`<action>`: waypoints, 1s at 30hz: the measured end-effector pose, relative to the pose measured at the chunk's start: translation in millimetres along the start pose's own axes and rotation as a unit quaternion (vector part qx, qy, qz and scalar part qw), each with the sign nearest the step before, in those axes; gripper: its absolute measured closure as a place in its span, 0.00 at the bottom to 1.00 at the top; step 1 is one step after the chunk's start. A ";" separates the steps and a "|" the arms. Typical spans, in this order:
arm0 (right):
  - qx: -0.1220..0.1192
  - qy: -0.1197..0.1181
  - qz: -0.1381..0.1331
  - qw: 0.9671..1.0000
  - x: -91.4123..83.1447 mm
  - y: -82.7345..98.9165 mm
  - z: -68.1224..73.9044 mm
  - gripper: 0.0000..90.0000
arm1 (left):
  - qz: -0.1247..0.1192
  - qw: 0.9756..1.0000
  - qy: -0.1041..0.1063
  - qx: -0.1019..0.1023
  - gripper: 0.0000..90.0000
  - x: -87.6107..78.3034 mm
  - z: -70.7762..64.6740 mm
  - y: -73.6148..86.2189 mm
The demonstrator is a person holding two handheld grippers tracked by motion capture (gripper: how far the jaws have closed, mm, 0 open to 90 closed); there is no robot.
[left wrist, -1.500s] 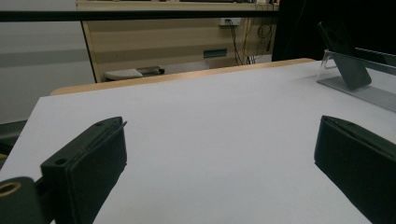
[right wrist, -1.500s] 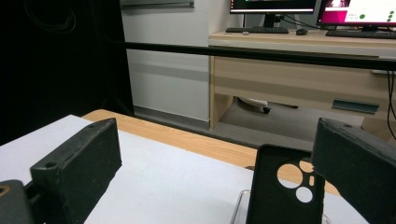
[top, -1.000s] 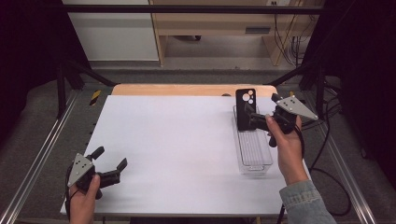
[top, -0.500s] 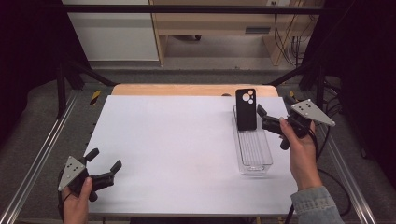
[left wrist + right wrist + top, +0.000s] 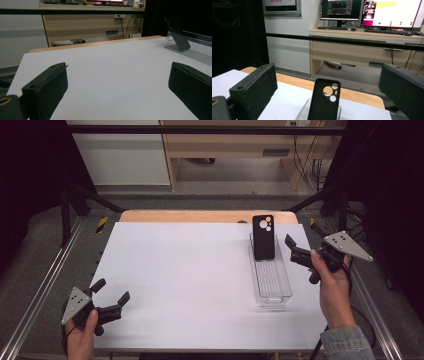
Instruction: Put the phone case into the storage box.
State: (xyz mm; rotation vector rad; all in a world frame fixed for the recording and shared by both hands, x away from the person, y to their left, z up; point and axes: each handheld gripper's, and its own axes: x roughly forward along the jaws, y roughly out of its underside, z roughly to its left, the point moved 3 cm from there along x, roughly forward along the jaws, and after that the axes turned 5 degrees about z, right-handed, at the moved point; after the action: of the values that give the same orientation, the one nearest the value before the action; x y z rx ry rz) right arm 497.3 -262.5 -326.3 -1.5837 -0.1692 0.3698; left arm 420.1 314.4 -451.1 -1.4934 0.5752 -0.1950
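A black phone case [image 5: 263,237] stands upright, leaning at the far end of a clear plastic tray [image 5: 272,282] on the right of the white table. My right gripper [image 5: 303,246] hovers open just right of the tray, apart from the case. In the right gripper view the phone case [image 5: 323,102] stands a little ahead, between the open right gripper [image 5: 328,72] jaws, with its camera cut-outs facing me. My left gripper [image 5: 111,290] rests open near the table's front left corner, holding nothing. In the left gripper view the left gripper [image 5: 117,82] faces bare table, with the phone case [image 5: 175,26] and tray [image 5: 195,53] far right.
The white table top [image 5: 190,270] has a wooden edge [image 5: 200,216] at the back. Metal frame rails [image 5: 45,285] run along both sides, and a black bar [image 5: 200,129] crosses overhead. A desk with monitors [image 5: 342,10] stands beyond the table.
My right gripper has drawn back from the phone case to the right, leaving the case standing in the tray. The left gripper has barely shifted.
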 end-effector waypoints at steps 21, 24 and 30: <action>0.005 0.015 -0.002 1.000 -23.0 9.3 -17.4 0.04 | -0.002 1.000 0.009 0.006 0.03 0.1 -2.8 -0.8; 0.003 0.017 -0.003 1.000 -28.1 9.7 -19.6 0.04 | -0.002 1.000 0.011 0.007 0.03 0.2 -3.4 -0.8; -0.005 0.021 -0.005 1.000 -37.2 11.6 -22.6 0.04 | -0.003 1.000 0.014 0.010 0.02 -0.1 -4.3 -1.3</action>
State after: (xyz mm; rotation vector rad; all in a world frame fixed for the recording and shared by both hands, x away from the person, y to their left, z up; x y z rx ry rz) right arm 468.8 -296.8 -332.7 -1.5976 -0.1475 0.3287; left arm 418.3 310.4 -449.7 -1.4760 0.5894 -0.2263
